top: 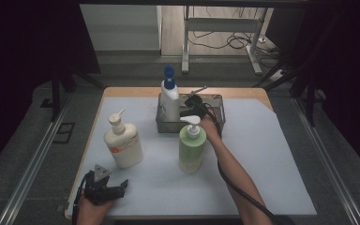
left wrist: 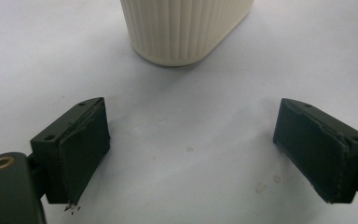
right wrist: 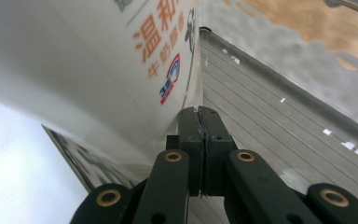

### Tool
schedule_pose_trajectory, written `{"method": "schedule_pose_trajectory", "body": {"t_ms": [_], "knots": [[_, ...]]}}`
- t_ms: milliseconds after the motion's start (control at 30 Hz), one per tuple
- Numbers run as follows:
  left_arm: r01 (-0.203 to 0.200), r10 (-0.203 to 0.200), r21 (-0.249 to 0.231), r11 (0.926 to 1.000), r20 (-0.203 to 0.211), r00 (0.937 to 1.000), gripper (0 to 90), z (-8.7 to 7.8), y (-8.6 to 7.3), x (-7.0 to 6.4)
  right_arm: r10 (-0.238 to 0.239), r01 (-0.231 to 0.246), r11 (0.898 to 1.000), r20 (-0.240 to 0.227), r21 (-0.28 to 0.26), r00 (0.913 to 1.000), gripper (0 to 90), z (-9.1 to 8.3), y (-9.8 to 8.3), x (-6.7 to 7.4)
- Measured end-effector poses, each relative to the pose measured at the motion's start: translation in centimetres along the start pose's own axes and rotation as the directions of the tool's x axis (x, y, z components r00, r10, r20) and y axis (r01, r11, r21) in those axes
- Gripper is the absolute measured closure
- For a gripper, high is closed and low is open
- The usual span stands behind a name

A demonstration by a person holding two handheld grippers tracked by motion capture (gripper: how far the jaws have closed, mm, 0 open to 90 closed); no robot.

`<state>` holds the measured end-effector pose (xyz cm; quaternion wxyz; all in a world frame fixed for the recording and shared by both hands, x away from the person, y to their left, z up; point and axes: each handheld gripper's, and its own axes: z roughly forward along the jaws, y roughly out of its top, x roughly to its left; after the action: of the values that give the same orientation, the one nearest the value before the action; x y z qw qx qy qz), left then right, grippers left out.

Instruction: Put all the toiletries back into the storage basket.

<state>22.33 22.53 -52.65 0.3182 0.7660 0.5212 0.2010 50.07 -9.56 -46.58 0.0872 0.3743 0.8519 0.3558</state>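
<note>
A: What's nearest?
B: The left gripper (top: 104,186) rests at the bench's (top: 272,187) near edge, fingers (left wrist: 81,149) wide with nothing between them, pointing at the cream bottle (top: 123,143) just beyond.
A: And past that?
B: A green bottle (top: 191,147) stands mid-bench. Behind it the right gripper (right wrist: 200,122) reaches into the metal tray (top: 215,101), fingers pressed together on nothing, tips against the white bottle (top: 169,96), which stands upright in the tray's left part.

black two-jaw grippers (left wrist: 193,154) with brass-ringed screw holes, a grey triangular plate, trailing black cables, bare forearms
</note>
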Motion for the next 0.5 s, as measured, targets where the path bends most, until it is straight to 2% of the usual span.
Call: {"method": "schedule_pose_trajectory", "body": {"t_ms": [367, 500], "knots": [[0.000, 0.000, 0.000, 1.0000, 0.000, 1.0000, 10.3, 0.0, 0.0, 0.0, -0.021, 0.021, 1.000, -0.042, 0.000, 0.9989, 89.1, 0.6, 0.4, 0.9], [0.000, 0.000, 0.000, 1.0000, 0.000, 1.0000, 10.3, 0.0, 0.0, 0.0, -0.039, 0.038, 0.999, -0.078, -0.005, 0.9962, 89.1, 0.8, 0.5, 1.4]]}}
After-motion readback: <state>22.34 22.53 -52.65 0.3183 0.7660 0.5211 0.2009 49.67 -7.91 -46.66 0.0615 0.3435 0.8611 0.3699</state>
